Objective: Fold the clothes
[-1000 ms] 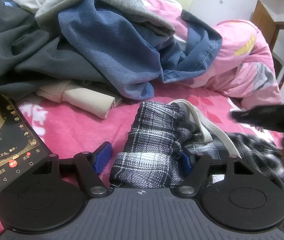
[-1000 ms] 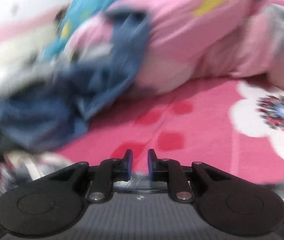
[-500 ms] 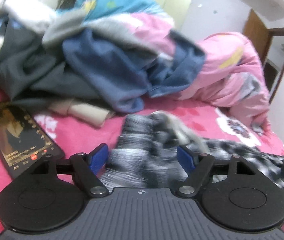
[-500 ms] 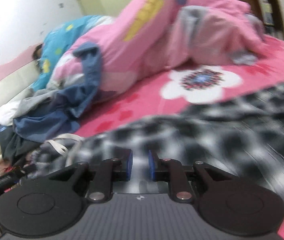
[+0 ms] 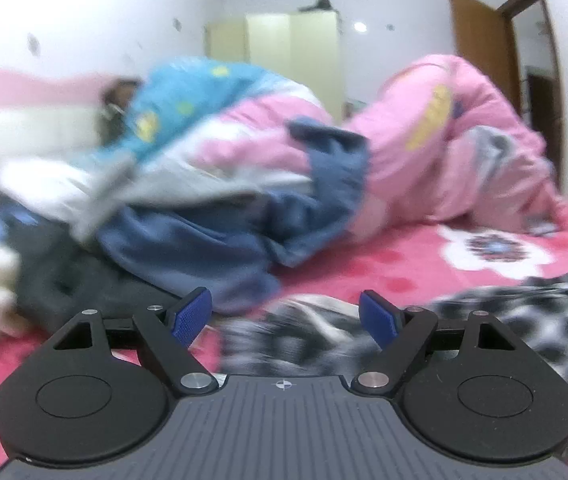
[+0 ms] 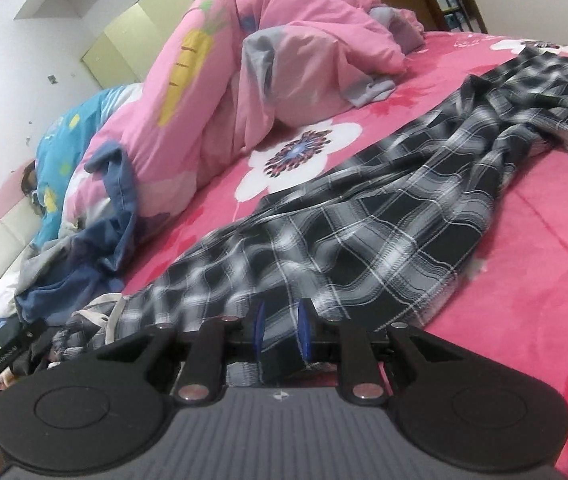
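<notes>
Black-and-white plaid pants [image 6: 383,216] lie stretched across the pink bedspread [image 6: 543,280], legs running to the far right. My right gripper [image 6: 282,330] is shut on the plaid fabric near the waist end. In the left wrist view the pants [image 5: 523,320] are blurred, lying low between and right of the fingers. My left gripper [image 5: 285,316] is open, raised above the waistband, holding nothing.
A pile of blue, grey and white clothes [image 5: 188,236] lies at the back left. A bunched pink quilt [image 6: 284,64] lies along the back of the bed, with a blue patterned quilt [image 5: 188,100] beside it. A wooden door [image 5: 483,48] stands at the right.
My left gripper has lifted and tilted up from the waistband; the phone has left its view. My right gripper pulled the pants out across the bed, still shut on them.
</notes>
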`<state>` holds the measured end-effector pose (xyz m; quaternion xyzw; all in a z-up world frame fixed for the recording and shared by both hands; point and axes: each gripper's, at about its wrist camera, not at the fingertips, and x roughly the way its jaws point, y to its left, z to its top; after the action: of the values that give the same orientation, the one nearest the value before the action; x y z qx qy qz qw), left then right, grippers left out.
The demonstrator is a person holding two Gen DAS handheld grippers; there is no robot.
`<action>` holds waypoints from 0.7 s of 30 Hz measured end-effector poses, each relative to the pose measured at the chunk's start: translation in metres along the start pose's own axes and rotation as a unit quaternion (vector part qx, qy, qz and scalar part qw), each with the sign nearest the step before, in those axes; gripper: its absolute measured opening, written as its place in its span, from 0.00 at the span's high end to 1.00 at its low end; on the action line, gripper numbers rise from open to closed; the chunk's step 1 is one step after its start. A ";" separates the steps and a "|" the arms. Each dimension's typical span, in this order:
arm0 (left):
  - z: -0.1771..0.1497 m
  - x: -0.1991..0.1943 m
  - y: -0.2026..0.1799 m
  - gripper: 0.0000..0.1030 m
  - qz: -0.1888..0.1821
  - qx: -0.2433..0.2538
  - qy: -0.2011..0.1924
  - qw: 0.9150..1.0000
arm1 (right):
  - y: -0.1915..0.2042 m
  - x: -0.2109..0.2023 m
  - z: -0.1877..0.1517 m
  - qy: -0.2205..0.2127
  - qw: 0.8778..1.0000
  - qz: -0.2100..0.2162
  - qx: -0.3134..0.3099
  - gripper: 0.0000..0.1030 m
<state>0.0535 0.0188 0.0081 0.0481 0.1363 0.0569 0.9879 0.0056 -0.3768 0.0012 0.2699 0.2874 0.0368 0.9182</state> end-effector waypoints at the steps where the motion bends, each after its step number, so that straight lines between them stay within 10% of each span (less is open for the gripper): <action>1: 0.002 -0.004 0.000 0.21 0.005 0.001 -0.009 1.000 | -0.001 0.001 -0.001 0.001 1.000 0.003 0.000 0.81; 9: 0.018 -0.010 -0.019 0.21 -0.079 -0.016 -0.032 0.996 | 0.004 0.004 -0.005 0.001 1.000 0.024 -0.014 0.81; 15: -0.007 0.051 -0.024 0.22 -0.111 -0.064 0.048 0.991 | -0.009 -0.008 -0.004 -0.008 1.000 0.001 -0.007 0.81; 21: -0.036 0.097 -0.001 0.23 -0.067 -0.096 0.116 0.986 | -0.019 -0.016 0.019 -0.031 0.996 -0.055 -0.054 0.81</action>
<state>0.1364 0.0327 -0.0519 -0.0635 0.2470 0.0088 0.9669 0.0009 -0.4051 0.0126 0.2041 0.2707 -0.0070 0.9408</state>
